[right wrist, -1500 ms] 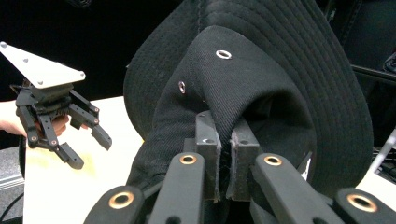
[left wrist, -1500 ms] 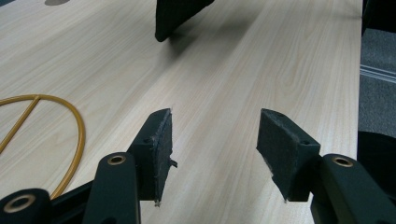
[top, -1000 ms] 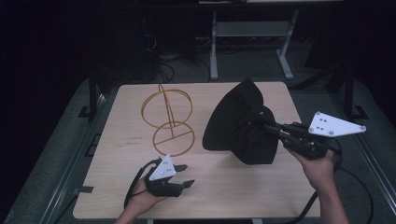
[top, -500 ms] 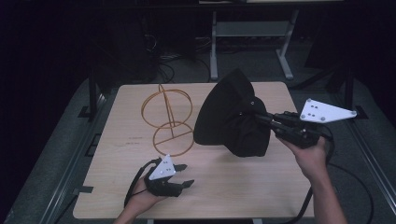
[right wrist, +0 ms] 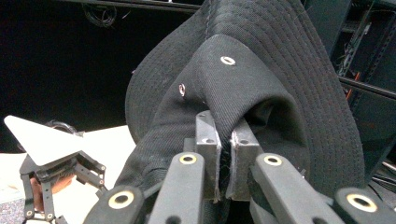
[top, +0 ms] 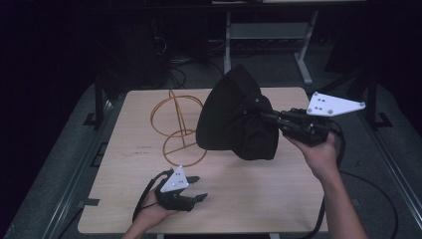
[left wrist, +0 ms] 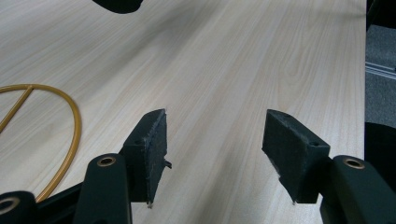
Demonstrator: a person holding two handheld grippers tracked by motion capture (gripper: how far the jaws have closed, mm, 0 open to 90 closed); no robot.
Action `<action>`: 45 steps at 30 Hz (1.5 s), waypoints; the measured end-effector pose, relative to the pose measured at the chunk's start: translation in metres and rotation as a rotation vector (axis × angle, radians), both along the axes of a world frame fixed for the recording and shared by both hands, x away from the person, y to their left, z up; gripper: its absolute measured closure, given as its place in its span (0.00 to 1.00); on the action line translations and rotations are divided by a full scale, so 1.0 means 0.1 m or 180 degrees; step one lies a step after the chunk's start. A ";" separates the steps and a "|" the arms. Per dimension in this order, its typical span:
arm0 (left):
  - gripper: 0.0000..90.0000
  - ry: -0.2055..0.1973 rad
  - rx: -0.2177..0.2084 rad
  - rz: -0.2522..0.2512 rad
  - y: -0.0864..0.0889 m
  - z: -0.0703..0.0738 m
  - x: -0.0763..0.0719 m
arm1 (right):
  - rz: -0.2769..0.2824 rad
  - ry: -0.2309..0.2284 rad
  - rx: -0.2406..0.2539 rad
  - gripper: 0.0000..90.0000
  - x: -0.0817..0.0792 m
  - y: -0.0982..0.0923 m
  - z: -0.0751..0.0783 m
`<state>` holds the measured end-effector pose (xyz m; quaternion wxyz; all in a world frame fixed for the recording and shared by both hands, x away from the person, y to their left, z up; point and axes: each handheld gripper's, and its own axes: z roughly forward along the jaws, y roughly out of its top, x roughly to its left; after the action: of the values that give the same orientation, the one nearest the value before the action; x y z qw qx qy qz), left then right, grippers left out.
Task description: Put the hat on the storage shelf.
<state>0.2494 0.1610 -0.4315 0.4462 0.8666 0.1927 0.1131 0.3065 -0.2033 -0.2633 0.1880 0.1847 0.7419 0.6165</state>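
My right gripper (top: 266,115) is shut on a fold of a black bucket hat (top: 234,114), which hangs in the air above the right half of the table. In the right gripper view the pads (right wrist: 208,140) pinch the crown fabric of the hat (right wrist: 261,60), brim up. A gold wire stand (top: 174,127) with two rings stands on the table just left of the hat. My left gripper (top: 198,188) lies low at the table's front edge. Its jaws have just been opening, and between them (left wrist: 215,140) there is only bare wood. The stand's base ring (left wrist: 70,135) curves at their left.
The light wooden table (top: 249,199) is bare around the stand. Dark floor, table legs and cables lie behind it. The left gripper (right wrist: 51,172) with its grey plate is at the lower left of the right gripper view.
The right hand has carried the hat up and to the left, closer to the wire stand. The left hand has stayed in place.
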 end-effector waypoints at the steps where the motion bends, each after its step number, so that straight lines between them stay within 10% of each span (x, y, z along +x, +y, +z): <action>1: 0.44 -0.0005 0.0005 -0.0001 0.00 0.00 0.00 | 0.0001 0.0014 0.0001 0.95 0.01 0.01 0.01; 45: 0.43 0.0002 0.0034 -0.0135 -0.08 0.00 -0.04 | 0.0423 0.0091 -0.0081 0.94 0.59 1.00 0.79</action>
<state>0.2452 0.1525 -0.4312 0.4439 0.8729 0.1737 0.1043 0.3659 -0.1034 -0.1842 0.1384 0.1414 0.7629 0.6155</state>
